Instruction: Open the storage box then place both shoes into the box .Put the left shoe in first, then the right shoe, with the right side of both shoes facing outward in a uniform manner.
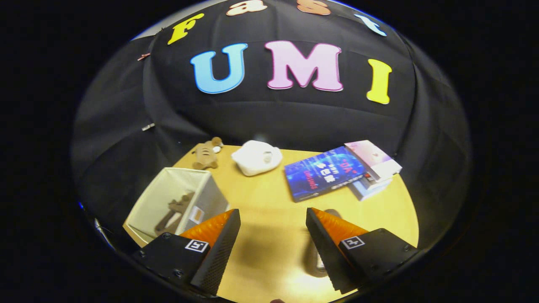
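Tongs (273, 219) apart, box (177, 202) alongside

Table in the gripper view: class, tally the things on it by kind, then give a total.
Books: 3 (blue book, pink book, pale book beneath)
Brown toy bear: 1
White soft lump: 1
Storage box: 1, open
Brown thing in the box: 1
Total: 7
The claw hangs open over bare table, holding nothing.

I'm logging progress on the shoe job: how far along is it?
The storage box stands open with a brownish item, maybe a shoe, inside. The tool is open over bare table, gripping nothing. I can't tell how many shoes are boxed; any remaining shoe is left.
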`<state>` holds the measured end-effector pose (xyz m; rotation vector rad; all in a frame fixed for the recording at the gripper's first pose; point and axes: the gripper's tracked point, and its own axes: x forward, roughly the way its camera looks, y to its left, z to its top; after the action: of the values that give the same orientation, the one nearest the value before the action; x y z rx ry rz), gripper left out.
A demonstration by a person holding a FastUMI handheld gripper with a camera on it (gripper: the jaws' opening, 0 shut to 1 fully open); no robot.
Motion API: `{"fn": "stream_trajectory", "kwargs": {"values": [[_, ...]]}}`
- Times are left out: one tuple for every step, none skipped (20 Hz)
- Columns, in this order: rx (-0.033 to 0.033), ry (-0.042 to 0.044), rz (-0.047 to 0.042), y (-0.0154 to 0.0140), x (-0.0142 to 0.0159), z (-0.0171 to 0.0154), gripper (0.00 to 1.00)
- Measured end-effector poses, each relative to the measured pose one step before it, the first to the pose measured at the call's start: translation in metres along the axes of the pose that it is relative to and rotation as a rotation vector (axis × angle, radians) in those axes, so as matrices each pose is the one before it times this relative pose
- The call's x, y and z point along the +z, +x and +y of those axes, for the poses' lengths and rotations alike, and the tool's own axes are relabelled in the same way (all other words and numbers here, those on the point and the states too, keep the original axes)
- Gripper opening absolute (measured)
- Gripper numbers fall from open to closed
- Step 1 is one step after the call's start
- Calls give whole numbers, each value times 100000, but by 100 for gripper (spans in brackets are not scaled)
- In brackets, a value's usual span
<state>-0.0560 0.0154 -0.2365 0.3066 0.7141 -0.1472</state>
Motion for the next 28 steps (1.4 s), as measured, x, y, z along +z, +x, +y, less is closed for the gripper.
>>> {"fn": "stream_trajectory", "kwargs": {"values": [[-2592,-822,1336,-86,-975,-2285,98],[-2343,-445,1403,26,-1139,-2163,98],[-2211,13,2275,111,-1285,-1977,98],[-1720,368,2679,312,-1486,-1736,98],[-1571,475,2570,518,-1370,-1547,98],[-1068,262,2851,458,-1242,-1213,98],[-560,-187,2849,583,-1294,-923,98],[-307,-652,2565,715,-1112,-715,98],[299,-1085,2406,889,-1015,-410,98],[447,-925,2156,955,-797,-286,98],[723,-915,2058,1038,-716,-53,98],[512,-1098,1978,1135,-500,-100,98],[165,-794,1524,1212,-317,-37,96],[-33,-442,998,1026,-121,-49,95],[-276,-117,1019,1102,-22,0,92],[-198,250,533,918,88,69,91],[-161,472,139,852,175,117,89],[-138,785,96,737,190,104,87],[-451,546,397,730,72,35,83],[-308,405,1037,594,-122,80,80],[594,447,1482,424,-177,247,73],[973,1324,671,316,35,347,70],[1821,2027,474,122,143,559,61],[-1634,639,668,171,20,-210,46],[-2322,-128,-303,160,258,-184,31],[-2336,-225,-435,-259,106,-371,26],[-180,-181,-549,-64,90,70,10],[580,342,217,-122,-96,183,9]]}}
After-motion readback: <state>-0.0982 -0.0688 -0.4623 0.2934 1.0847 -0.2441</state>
